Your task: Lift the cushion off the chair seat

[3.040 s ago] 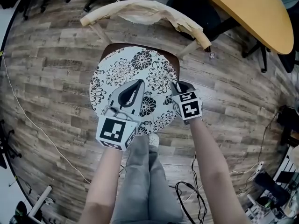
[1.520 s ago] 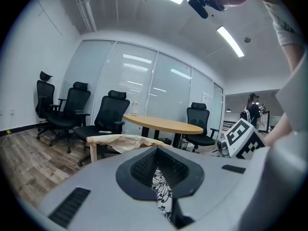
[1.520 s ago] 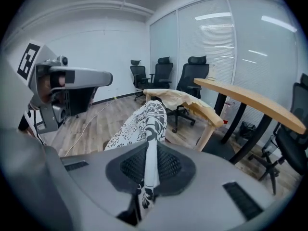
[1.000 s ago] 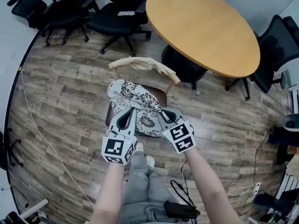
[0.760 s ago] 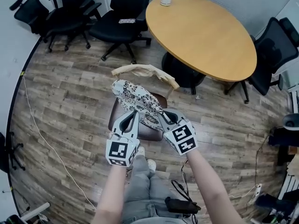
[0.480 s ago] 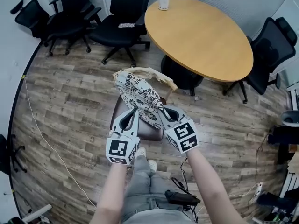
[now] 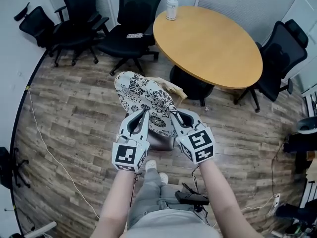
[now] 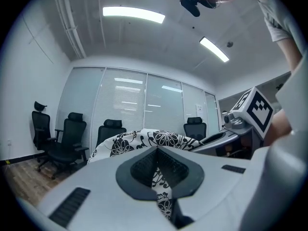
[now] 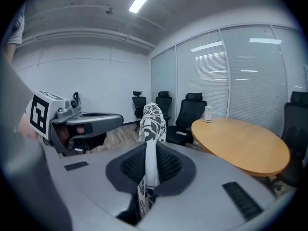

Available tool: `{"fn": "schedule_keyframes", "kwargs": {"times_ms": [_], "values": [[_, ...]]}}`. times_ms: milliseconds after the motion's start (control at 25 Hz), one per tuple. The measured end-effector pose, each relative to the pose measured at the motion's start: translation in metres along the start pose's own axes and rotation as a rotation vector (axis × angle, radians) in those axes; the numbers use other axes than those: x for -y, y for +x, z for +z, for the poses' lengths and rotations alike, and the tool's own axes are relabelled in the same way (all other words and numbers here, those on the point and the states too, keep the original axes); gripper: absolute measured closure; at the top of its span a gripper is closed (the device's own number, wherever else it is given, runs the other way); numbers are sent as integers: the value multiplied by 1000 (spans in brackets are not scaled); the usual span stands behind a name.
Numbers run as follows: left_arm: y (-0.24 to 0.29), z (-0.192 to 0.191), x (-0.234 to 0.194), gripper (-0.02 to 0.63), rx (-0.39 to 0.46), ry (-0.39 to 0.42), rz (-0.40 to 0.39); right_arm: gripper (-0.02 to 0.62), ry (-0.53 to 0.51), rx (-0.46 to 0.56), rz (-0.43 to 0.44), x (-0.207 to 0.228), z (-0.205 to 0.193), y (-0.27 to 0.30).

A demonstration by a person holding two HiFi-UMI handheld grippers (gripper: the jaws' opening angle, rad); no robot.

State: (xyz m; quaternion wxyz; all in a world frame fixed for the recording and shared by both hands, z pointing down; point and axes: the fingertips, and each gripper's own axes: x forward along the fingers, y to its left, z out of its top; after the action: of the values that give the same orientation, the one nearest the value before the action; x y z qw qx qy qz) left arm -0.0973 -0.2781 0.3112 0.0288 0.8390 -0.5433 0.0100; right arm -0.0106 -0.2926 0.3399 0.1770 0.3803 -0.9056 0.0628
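Note:
In the head view the black-and-white flowered cushion (image 7: pixel 147 99) hangs in the air, tilted, above the brown chair seat (image 7: pixel 161 141). My left gripper (image 7: pixel 144 112) is shut on its near edge at the left. My right gripper (image 7: pixel 174 114) is shut on the same edge at the right. The left gripper view shows the cushion (image 8: pixel 144 140) pinched between the jaws of the left gripper (image 8: pixel 156 163). In the right gripper view the cushion (image 9: pixel 153 120) stands edge-on in the shut right gripper (image 9: pixel 149 171). The chair's beige-covered back (image 7: pixel 170 87) peeks out behind the cushion.
A round wooden table (image 7: pixel 210 43) with a cup (image 7: pixel 172 9) stands behind the chair. Black office chairs stand at the far left (image 7: pixel 130 31) and at the right (image 7: pixel 276 58). A thin cable (image 7: pixel 49 150) runs over the wood floor at the left.
Both grippers have risen with the cushion, which has come up off the seat and now hangs higher and more tilted, in front of the chair back.

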Motion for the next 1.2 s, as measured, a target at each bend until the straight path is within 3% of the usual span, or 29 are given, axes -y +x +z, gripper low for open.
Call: {"fn": "schedule_keyframes", "kwargs": {"times_ms": [520,840,1200], "values": [[-14,59,-7,604,81,-42,44,558,52,124,-39,-8,61,-27],[-20,97,11,604,149,61,-5,558,14,245,-90,-16,97,-56],[-13,121,11,604,170,42,8,558,31,295,-130,-10,119,-62]]}}
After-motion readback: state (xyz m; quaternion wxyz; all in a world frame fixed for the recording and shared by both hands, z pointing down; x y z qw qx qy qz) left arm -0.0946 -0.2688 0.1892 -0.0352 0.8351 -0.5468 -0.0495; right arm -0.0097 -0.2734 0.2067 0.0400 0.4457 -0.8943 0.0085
